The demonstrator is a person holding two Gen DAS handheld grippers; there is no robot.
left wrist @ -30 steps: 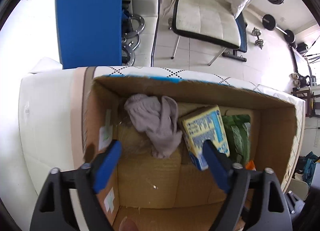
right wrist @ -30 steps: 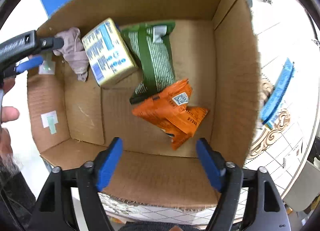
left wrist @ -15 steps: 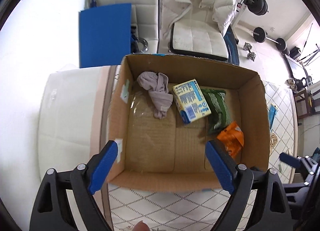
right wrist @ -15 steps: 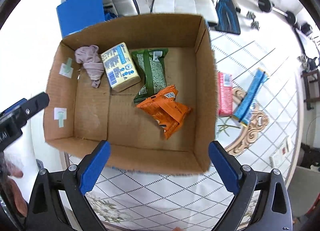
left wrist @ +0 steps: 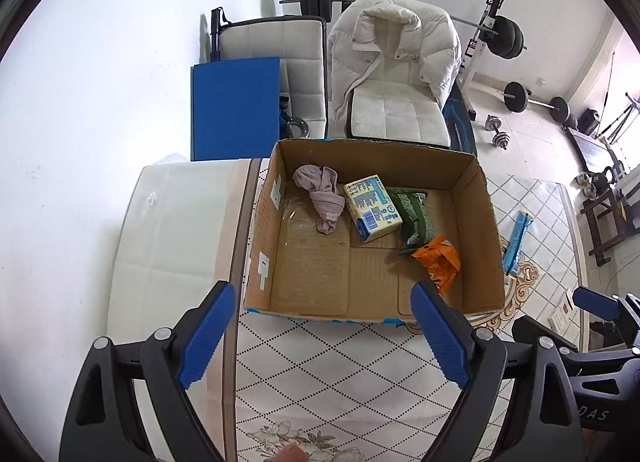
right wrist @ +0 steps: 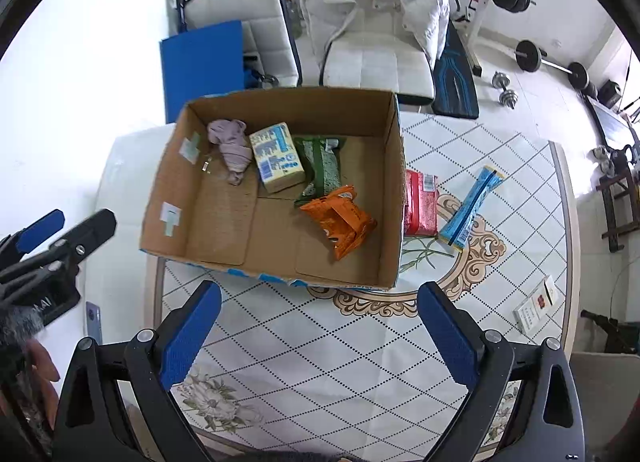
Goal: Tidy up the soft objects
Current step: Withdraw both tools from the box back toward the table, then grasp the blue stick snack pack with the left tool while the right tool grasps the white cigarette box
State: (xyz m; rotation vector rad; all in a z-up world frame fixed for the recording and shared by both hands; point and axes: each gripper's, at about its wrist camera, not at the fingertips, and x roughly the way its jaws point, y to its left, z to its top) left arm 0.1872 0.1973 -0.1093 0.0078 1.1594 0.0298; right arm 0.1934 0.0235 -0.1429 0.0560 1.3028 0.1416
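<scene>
An open cardboard box (left wrist: 372, 166) (right wrist: 280, 96) stands on the patterned table. Inside lie a mauve cloth (left wrist: 322, 198) (right wrist: 232, 146), a yellow-and-blue pack (left wrist: 372, 208) (right wrist: 277, 156), a green packet (left wrist: 414, 218) (right wrist: 322, 166) and an orange packet (left wrist: 438, 262) (right wrist: 340, 222). Right of the box, on the table, lie a red packet (right wrist: 420, 204) and a blue bar (right wrist: 470, 208) (left wrist: 518, 242). My left gripper (left wrist: 322, 290) hangs open above the box's near edge, holding nothing. My right gripper (right wrist: 320, 288) is open and empty too, high over the near side.
A small white-and-red box (right wrist: 536, 304) lies near the table's right edge (right wrist: 570, 262). Behind the table stand two white chairs, one draped with a white jacket (left wrist: 394, 46), a blue board (left wrist: 234, 106) and barbells (left wrist: 534, 98). A white panel (left wrist: 180, 230) adjoins the table's left side.
Both grippers have risen and pulled back out of the box, so the whole box and the table around it now show. The right jaws stand wider than a second ago.
</scene>
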